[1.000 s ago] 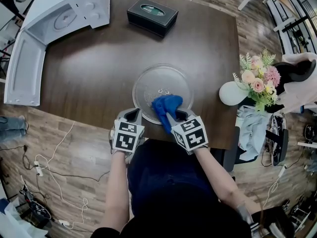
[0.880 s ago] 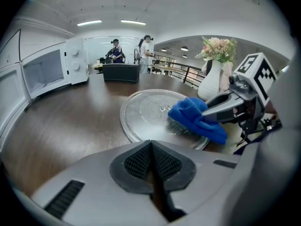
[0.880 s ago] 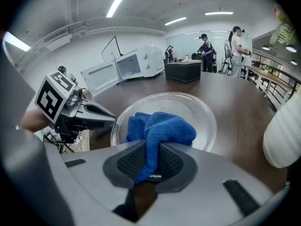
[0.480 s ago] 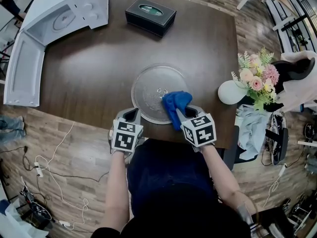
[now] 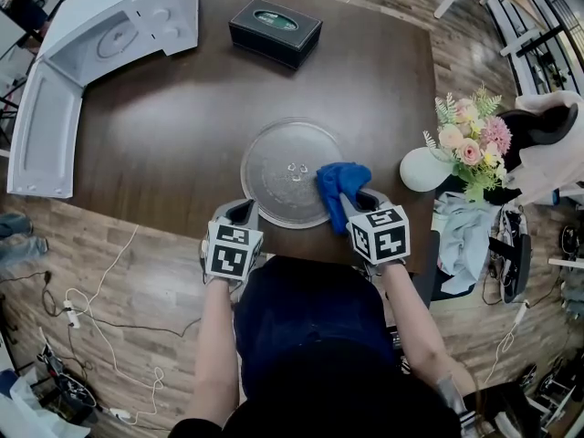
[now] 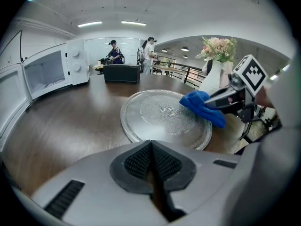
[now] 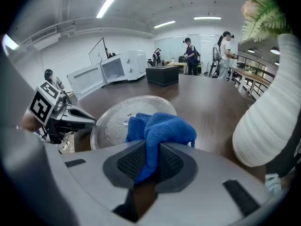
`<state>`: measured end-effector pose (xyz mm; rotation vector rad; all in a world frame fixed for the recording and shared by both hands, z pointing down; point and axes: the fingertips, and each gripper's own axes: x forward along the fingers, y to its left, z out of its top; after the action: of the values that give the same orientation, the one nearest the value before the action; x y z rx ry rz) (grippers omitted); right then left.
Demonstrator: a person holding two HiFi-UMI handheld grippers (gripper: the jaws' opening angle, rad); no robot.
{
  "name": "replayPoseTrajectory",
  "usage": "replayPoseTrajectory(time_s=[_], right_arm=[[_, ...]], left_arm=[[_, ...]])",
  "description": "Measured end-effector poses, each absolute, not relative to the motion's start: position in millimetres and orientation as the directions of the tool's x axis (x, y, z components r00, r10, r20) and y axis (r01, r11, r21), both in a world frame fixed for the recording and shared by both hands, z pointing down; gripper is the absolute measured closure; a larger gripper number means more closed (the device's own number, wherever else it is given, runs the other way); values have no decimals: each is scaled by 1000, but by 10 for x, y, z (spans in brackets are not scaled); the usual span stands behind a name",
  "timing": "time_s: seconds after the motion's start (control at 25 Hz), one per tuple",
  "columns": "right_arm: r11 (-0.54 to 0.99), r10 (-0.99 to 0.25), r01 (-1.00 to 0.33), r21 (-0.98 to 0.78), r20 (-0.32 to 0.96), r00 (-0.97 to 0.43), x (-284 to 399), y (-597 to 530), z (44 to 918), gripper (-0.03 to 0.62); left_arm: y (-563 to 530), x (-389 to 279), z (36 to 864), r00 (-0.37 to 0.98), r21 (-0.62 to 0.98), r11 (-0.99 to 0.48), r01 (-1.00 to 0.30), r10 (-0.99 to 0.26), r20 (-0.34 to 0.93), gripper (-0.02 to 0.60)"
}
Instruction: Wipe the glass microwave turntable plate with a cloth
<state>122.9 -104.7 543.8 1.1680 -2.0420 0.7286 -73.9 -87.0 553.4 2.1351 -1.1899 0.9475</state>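
Note:
The round clear glass turntable plate (image 5: 287, 172) (image 6: 162, 119) (image 7: 117, 117) lies flat on the dark wooden table (image 5: 182, 126), close to its near edge. A bunched blue cloth (image 5: 341, 180) (image 6: 202, 106) (image 7: 157, 131) rests on the plate's right rim. My right gripper (image 5: 353, 203) (image 7: 146, 166) is shut on the cloth, just right of the plate. At the table's near edge, off the plate's near-left rim, my left gripper (image 5: 243, 213) (image 6: 151, 166) is shut with nothing between its jaws.
A white microwave (image 5: 119, 26) with its door swung open stands at the far left of the table. A black tissue box (image 5: 275, 31) sits at the far middle. A white vase of flowers (image 5: 429, 167) stands at the right edge. Several people stand far behind.
My right gripper has slid the blue cloth to the right, from the plate's near middle to its right rim. My left gripper has stayed in place.

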Motion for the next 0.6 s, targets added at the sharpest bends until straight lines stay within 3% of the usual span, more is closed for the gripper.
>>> replayPoseTrajectory(time_s=[0.6], right_arm=[[338,-559,-935,-107,777,-290,1655,-1090,5416,545]], left_arm=[[-870,-753,5541,351,55,-505,-862,-514,783,577]])
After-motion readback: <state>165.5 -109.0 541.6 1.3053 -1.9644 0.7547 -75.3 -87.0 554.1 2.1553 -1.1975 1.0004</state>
